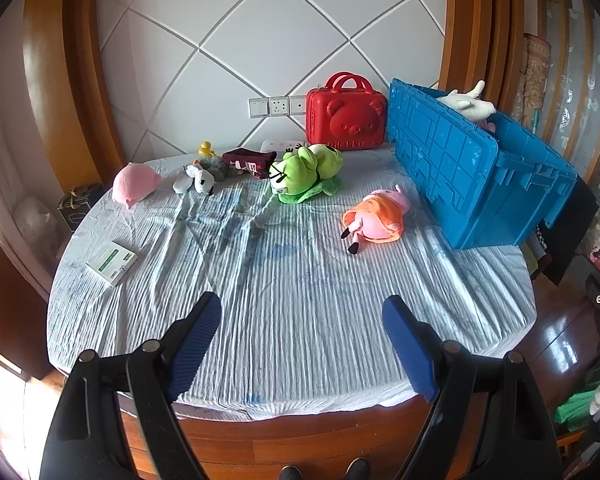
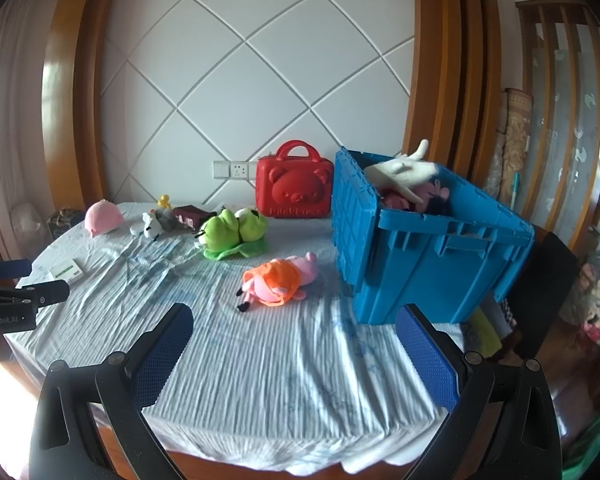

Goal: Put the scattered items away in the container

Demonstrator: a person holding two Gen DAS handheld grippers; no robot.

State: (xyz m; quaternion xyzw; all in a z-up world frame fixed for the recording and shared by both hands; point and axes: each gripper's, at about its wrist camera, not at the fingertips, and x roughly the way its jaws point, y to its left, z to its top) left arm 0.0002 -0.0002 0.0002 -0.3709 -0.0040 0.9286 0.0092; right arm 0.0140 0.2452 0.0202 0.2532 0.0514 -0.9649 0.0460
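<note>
Both our left gripper (image 1: 302, 316) and right gripper (image 2: 294, 328) had jaws wide, holding nothing. The pig plush (image 2: 278, 282) lay at the blue container's (image 2: 432, 256) nine o'clock; toys inside showed only partly.

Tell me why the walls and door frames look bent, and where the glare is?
Both views come through fisheye lenses, so straight lines bow outward toward dark, rounded corners. In the left wrist view, glare shines off the wooden frame and the glossy floor. In the right wrist view, the wooden frame gleams similarly, and the bed sheet looks slightly soft.
</note>
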